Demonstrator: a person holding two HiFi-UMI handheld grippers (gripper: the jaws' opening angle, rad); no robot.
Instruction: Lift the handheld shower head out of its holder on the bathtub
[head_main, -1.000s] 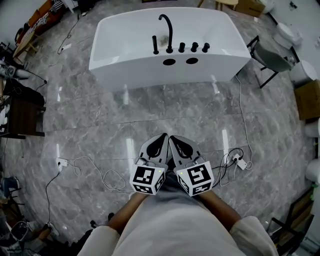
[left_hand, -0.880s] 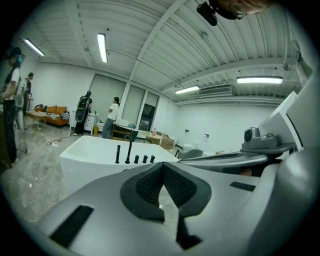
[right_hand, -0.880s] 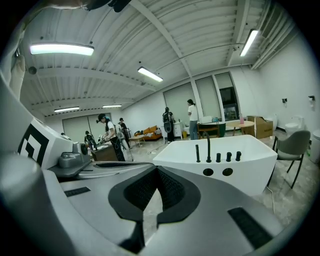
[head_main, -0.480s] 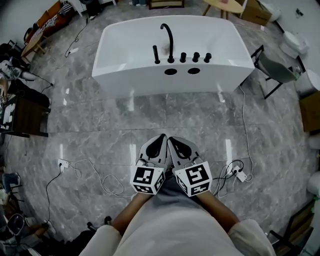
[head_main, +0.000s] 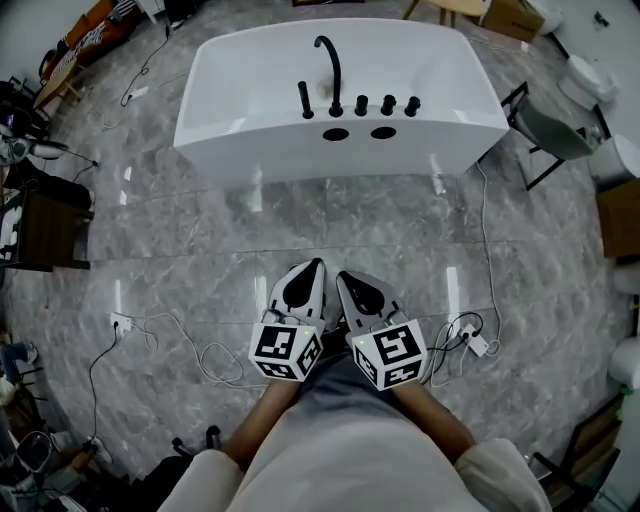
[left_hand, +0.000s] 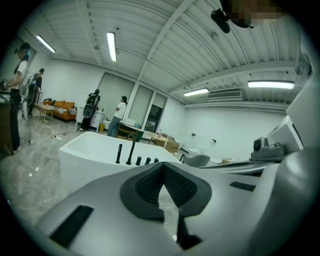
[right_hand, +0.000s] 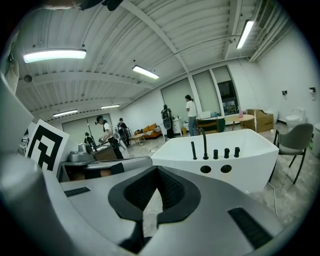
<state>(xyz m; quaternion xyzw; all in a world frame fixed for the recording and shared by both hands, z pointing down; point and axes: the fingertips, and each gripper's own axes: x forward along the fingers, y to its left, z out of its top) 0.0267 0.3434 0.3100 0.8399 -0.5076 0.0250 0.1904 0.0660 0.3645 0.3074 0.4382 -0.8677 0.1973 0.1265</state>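
The left tongs (head_main: 311, 263) are clenched with nothing in them: in the left gripper view the dark ribbed pads (left_hand: 150, 186) meet at their tips, and only floor shows through the slit lower down. The right tongs (head_main: 346, 276) are clenched and empty too, pad tips together in the right gripper view. The two lie side by side low in the head view, close but apart, both pointing towards the tub, each with its marker cube (head_main: 285, 352) at the rear and a forearm behind it. Beneath them spreads a grey marbled floor (head_main: 200, 250), glossy with streaks of reflected light, and white cables (head_main: 200, 352) loop across it on both sides of the person. Well ahead, across open floor, stands the white bathtub (head_main: 250, 150), side on to the person. The handheld shower head (head_main: 305, 100), a slim black rod, stands upright on the tub's near rim, at the left end of a row of black fittings. Just right of it rises a tall curved spout (head_main: 330, 62), then three short knobs (head_main: 387, 103) in a line. Two dark round openings (head_main: 336, 133) sit in the tub's near wall below the fittings. A grey chair (head_main: 545, 128) stands near the tub's right end. In both gripper views several people (right_hand: 191, 115) stand far back in the bright room, beyond the tub.
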